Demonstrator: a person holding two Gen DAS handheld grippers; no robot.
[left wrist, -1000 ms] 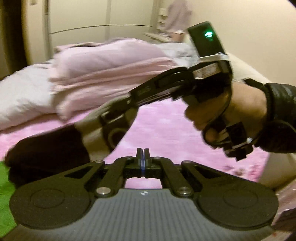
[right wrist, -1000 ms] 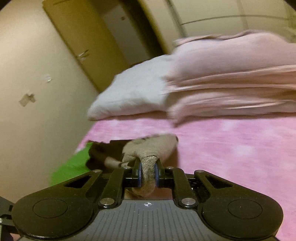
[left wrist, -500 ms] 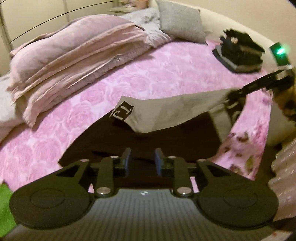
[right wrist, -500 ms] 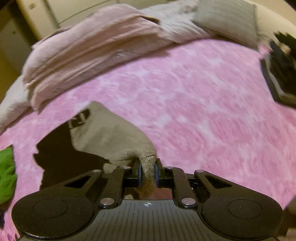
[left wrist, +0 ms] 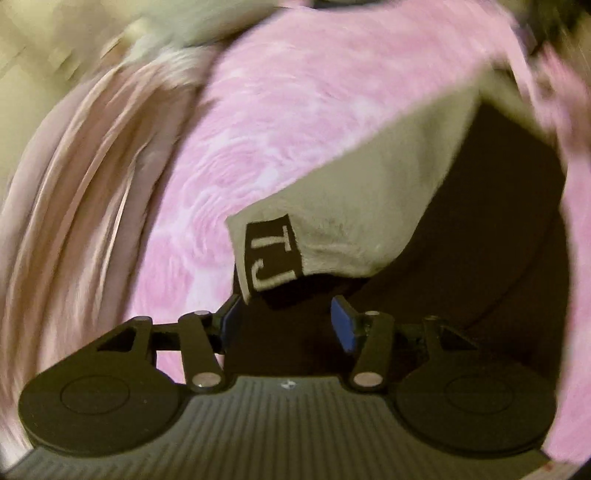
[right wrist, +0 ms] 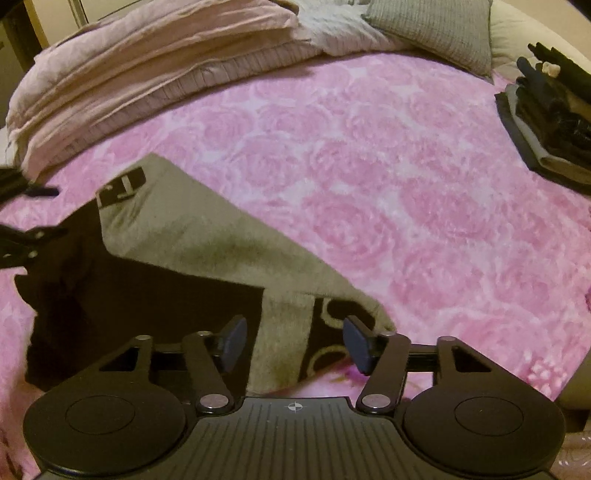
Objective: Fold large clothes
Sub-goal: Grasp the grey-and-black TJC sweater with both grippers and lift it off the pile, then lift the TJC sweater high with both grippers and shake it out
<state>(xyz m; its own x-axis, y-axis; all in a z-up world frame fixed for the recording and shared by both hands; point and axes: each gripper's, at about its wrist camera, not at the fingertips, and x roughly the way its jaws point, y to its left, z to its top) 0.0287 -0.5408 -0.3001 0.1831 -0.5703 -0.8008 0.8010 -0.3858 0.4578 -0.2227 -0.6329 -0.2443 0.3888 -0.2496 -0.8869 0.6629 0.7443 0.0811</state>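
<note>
A grey-beige and dark brown garment (right wrist: 207, 236) lies spread on the pink rose bed cover (right wrist: 388, 177). Its corner bears a dark patch with the letters TJ (left wrist: 271, 254). My left gripper (left wrist: 284, 319) hangs low over that corner, its jaws opening; dark cloth lies under the gap and the pads touch nothing. In the right wrist view the left gripper (right wrist: 48, 212) pokes in at the left edge. My right gripper (right wrist: 293, 341) is at the garment's near end, jaws opening. A grey strip and a ringed dark patch (right wrist: 332, 332) lie between its fingers, unpressed.
Folded pale pink bedding (right wrist: 147, 77) is piled at the head of the bed. A grey pillow (right wrist: 436, 33) lies behind it. A stack of dark folded clothes (right wrist: 550, 125) sits at the bed's right edge.
The right gripper let go of the grey cloth it was pinching, and the garment now lies flat. The left gripper opened wider and dropped close to the TJ corner.
</note>
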